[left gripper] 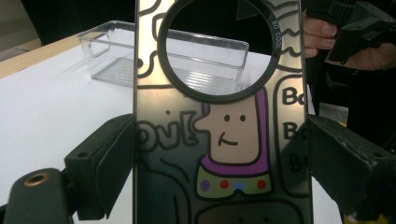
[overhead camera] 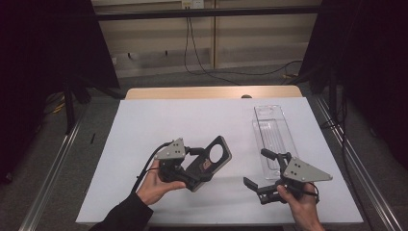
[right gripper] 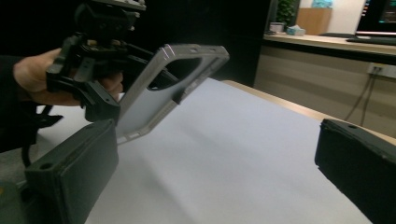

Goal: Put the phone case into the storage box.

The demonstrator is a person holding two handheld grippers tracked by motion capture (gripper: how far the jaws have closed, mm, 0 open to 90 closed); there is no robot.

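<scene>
White-covered table (overhead camera: 144, 144) below, clear oblong plastic tray (overhead camera: 274, 134) on its right side. Left gripper (overhead camera: 204, 168) pinches the glossy cartoon-printed phone case (overhead camera: 211, 161) aloft by its edges; right gripper (overhead camera: 260, 171) hangs spread, empty. Carrying step, I'd say: next, steer the case over the tray.

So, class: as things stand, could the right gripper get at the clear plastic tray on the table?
Probably yes. The right gripper stands open with nothing between its jaws, right beside the clear tray's near end, and nothing lies between them. The left gripper, clamping the phone case, is off to the side.
</scene>
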